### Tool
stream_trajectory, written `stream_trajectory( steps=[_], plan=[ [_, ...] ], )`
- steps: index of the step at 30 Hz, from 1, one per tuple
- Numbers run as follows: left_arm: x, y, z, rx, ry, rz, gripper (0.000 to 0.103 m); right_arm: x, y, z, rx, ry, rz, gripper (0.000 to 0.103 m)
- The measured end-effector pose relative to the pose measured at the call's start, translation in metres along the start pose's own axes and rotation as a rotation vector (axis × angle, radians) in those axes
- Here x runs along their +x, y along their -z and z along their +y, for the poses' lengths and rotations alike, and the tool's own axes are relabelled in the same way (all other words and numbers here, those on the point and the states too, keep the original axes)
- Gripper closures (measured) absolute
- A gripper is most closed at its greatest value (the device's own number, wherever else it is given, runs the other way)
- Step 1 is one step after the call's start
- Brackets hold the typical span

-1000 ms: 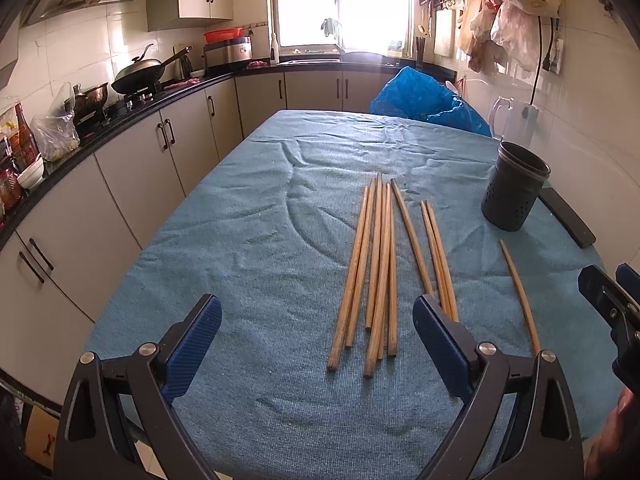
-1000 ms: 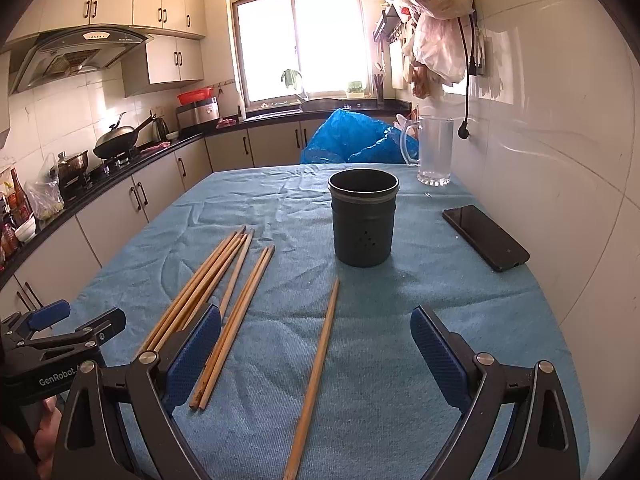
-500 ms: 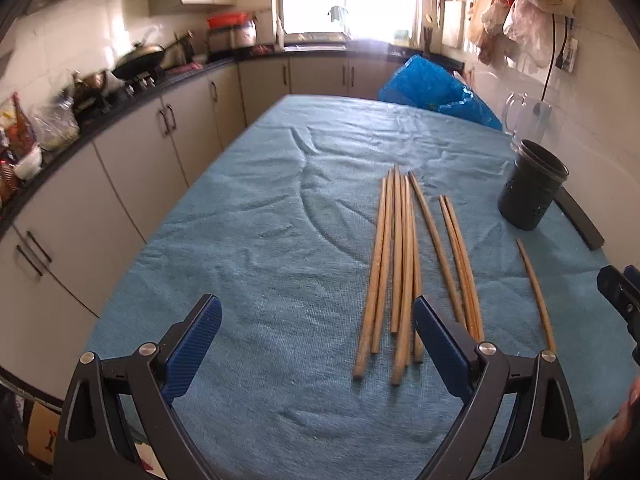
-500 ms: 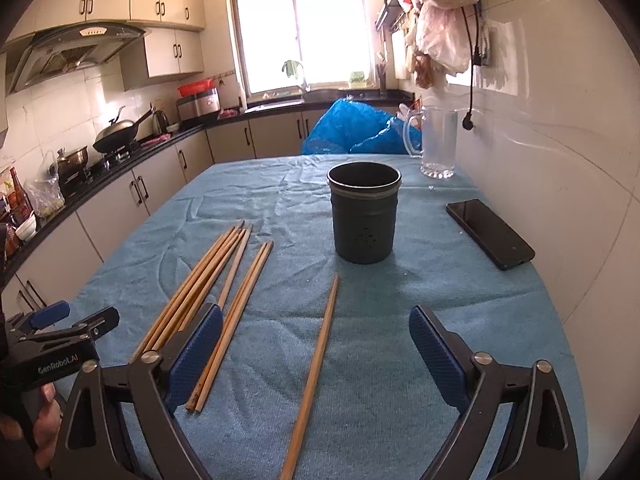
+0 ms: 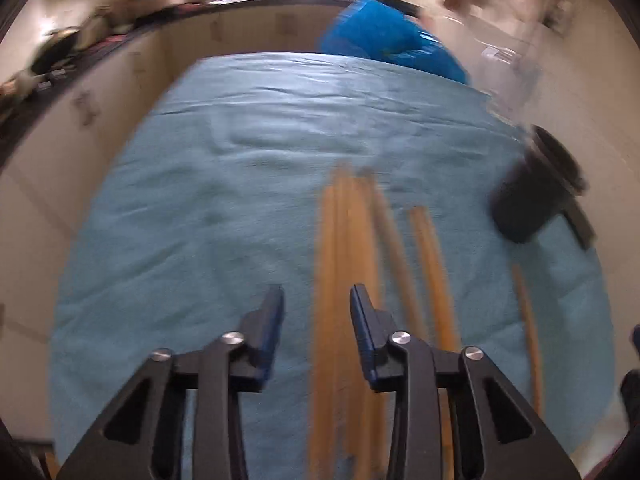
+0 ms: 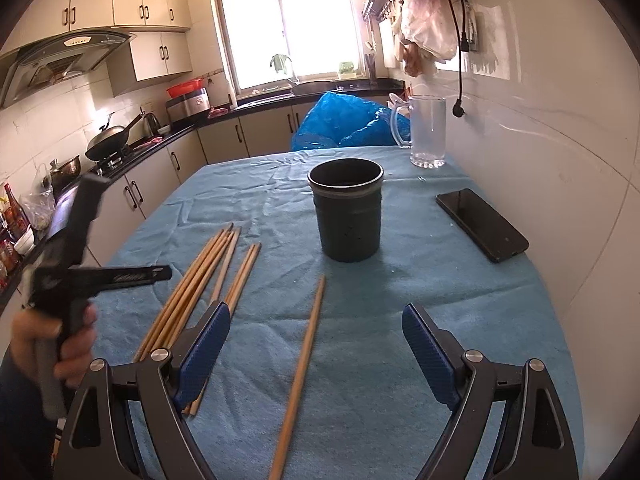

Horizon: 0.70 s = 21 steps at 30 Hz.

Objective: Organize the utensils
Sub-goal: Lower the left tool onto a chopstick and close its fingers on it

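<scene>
Several wooden chopsticks (image 5: 340, 280) lie in a bundle on the blue cloth (image 5: 200, 200); they also show in the right wrist view (image 6: 200, 276). One chopstick (image 6: 304, 352) lies apart, nearer the dark utensil cup (image 6: 348, 208), which stands upright and shows at the right of the blurred left wrist view (image 5: 532, 188). My left gripper (image 5: 316, 312) hovers over the near end of the bundle, jaws narrowed but apart, holding nothing. My right gripper (image 6: 316, 340) is wide open and empty above the single chopstick. The left gripper's body (image 6: 80, 272) shows at the left of the right wrist view.
A black phone (image 6: 480, 224) lies right of the cup near the tiled wall. A clear glass pitcher (image 6: 424, 136) and a blue plastic bag (image 6: 344, 120) sit at the table's far end. Kitchen counters with cabinets run along the left.
My left gripper has moved forward and down over the chopstick bundle, and its jaws have narrowed from wide open. The right gripper has barely moved and stays open.
</scene>
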<state>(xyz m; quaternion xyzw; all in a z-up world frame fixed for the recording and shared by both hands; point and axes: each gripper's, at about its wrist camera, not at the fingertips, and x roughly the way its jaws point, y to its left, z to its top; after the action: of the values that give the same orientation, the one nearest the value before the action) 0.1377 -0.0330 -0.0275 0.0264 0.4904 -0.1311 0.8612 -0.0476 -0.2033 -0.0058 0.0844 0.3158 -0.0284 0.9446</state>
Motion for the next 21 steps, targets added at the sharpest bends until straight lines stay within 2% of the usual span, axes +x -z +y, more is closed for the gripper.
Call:
stream_trajectory(
  steps=[1, 2, 6, 8, 16, 21],
  plan=[
    [0.007, -0.006, -0.005, 0.013, 0.0, 0.001, 0.077, 0.0, 0.001, -0.001, 0.001, 0.0, 0.003, 0.012],
    [0.016, -0.012, -0.008, 0.047, -0.046, 0.007, 0.077, 0.001, 0.001, -0.001, 0.001, 0.002, 0.006, 0.012],
    [0.037, -0.022, -0.022, 0.069, 0.019, 0.048, 0.092, 0.001, 0.003, -0.001, -0.002, 0.0, 0.015, 0.012],
    [0.038, -0.024, -0.024, 0.076, -0.018, 0.036, 0.093, 0.002, 0.002, -0.001, -0.004, -0.002, 0.015, 0.012],
    [0.028, -0.018, 0.034, -0.019, -0.062, 0.072, 0.096, 0.008, -0.012, 0.006, -0.031, -0.028, 0.017, 0.012],
    [0.018, -0.012, 0.073, -0.093, -0.012, 0.067, 0.096, 0.02, -0.036, 0.022, -0.05, -0.085, 0.038, 0.012]
  ],
)
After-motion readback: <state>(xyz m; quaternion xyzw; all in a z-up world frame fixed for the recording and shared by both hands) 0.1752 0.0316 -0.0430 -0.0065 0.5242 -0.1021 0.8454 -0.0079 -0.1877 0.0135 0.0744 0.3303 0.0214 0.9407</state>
